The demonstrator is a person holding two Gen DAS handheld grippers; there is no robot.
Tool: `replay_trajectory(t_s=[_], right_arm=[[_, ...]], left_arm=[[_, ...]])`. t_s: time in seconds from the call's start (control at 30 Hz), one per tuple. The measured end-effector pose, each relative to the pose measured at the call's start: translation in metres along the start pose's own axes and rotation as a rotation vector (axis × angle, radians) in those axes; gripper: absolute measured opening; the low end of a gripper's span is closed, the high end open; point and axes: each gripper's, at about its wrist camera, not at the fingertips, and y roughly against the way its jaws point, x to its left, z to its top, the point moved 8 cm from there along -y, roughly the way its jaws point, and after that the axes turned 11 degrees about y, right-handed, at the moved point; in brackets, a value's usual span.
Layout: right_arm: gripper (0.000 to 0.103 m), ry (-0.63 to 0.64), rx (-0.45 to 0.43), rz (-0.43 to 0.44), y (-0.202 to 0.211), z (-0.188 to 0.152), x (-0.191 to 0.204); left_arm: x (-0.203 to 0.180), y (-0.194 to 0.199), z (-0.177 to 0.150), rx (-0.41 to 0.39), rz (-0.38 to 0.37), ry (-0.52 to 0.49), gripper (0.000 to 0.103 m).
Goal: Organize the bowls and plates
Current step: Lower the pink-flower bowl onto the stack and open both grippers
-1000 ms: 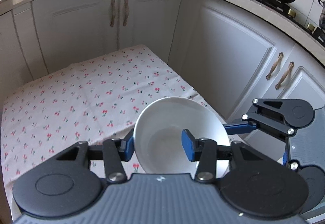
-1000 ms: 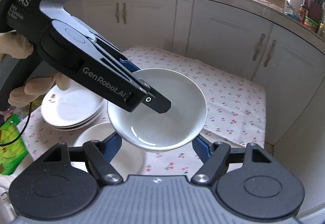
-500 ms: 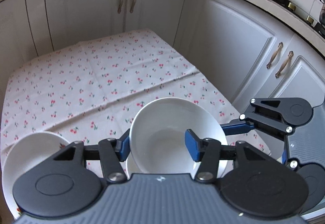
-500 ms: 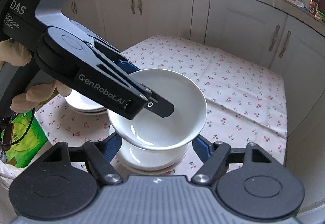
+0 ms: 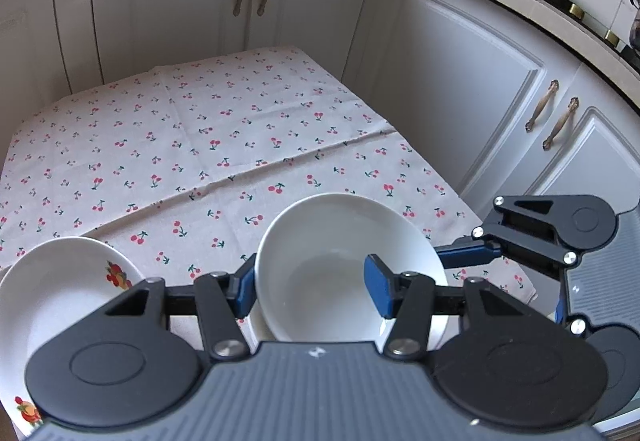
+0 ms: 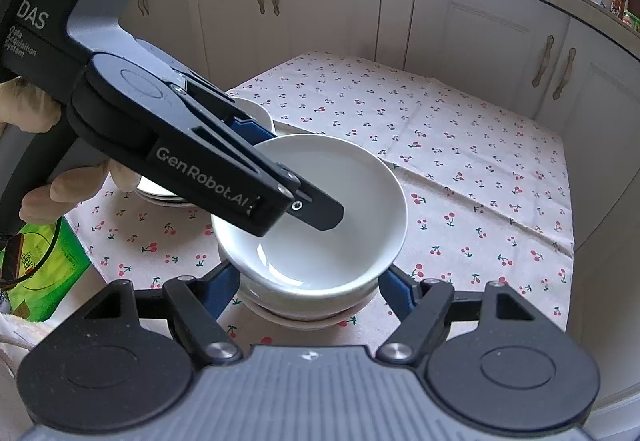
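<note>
Your left gripper (image 5: 310, 289) is clamped on the near rim of a plain white bowl (image 5: 344, 265), one blue pad outside the wall and one inside. Seen from the right wrist camera, that bowl (image 6: 320, 209) now sits nested in a second white bowl (image 6: 308, 301), and what looks like a further rim shows under that one, though you cannot be sure whether it is a bowl or a plate. The stack rests on the cherry-print cloth (image 5: 224, 145) covering the worktop, near its front edge.

Your right gripper (image 6: 308, 287) is spread wide, its blue pads on either side of the stack's base without visibly touching it; it holds nothing.

To the left, a stack of white plates (image 6: 256, 117) stands behind your left gripper's arm (image 6: 224, 169). The left wrist view shows a plate with a fruit print (image 5: 68, 293) at the lower left, just beside the bowls.

Judging by this, the bowls are gathered into one pile and the plates into another, so the sorting seems well advanced. What remains is to let go of the top bowl and draw back; whether more dishes wait outside the views cannot be told.

One second ago the bowl hung tilted in the air above a lone dish on the cloth. Half a second ago it hovered just over the lower bowl. Now it has come down level and appears seated, and the plate stack has slid further behind your left gripper.
</note>
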Motion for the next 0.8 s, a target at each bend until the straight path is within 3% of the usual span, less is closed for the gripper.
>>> replay_trajectory(t_s=[0.8], right_arm=[[0.081, -0.008, 0.011, 0.007, -0.0011, -0.0009, -0.0024]], left_arm=[[0.0007, -0.0049, -0.0012, -0.003, 0.003, -0.013, 0.053]])
